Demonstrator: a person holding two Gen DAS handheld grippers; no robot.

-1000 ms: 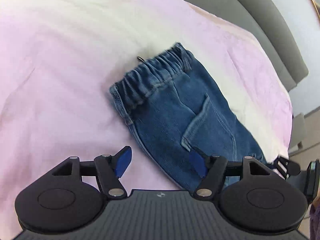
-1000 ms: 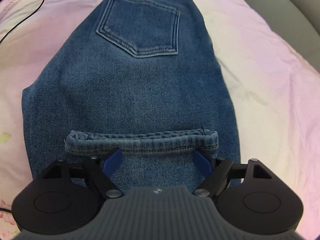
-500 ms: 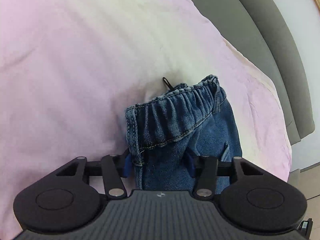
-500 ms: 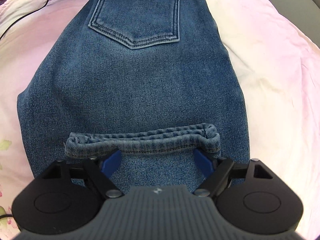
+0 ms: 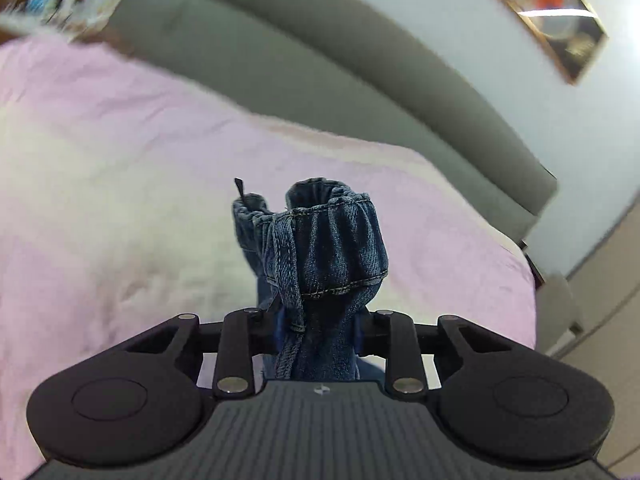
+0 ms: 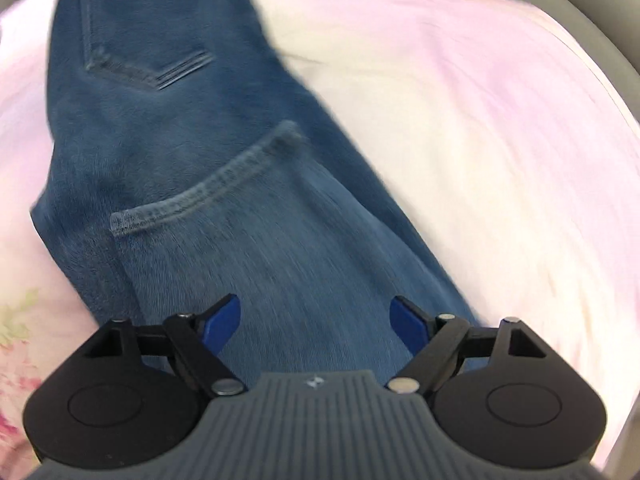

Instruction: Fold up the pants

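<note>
The elastic waistband (image 5: 336, 240) of the denim pants (image 6: 224, 184) was held clenched between the blue pads of the left gripper (image 5: 318, 330), with the bunched band standing up and forward from the jaws, raised above the pink bedsheet (image 5: 120, 184). A small dark tag was seen sticking up from the band's far left edge. Behind the sheet, a grey headboard (image 5: 320, 64) and a framed picture (image 5: 560, 20) on the pale wall were visible.

In the right wrist view, the right gripper (image 6: 316, 322) was seen released, its blue pads (image 6: 222, 322) spread wide apart and hovering over the lower part of the pants; whether the pads touched the cloth could not be told. The pants were laid on the sheet with their long axis running away from this gripper, slanted toward the upper left. A back pocket (image 6: 140, 36) was seen at the far end, and a stitched leg hem (image 6: 208, 184) was laid across the denim between pocket and gripper. A floral print (image 6: 16, 344) was visible at the sheet's left edge. The view was blurred.
</note>
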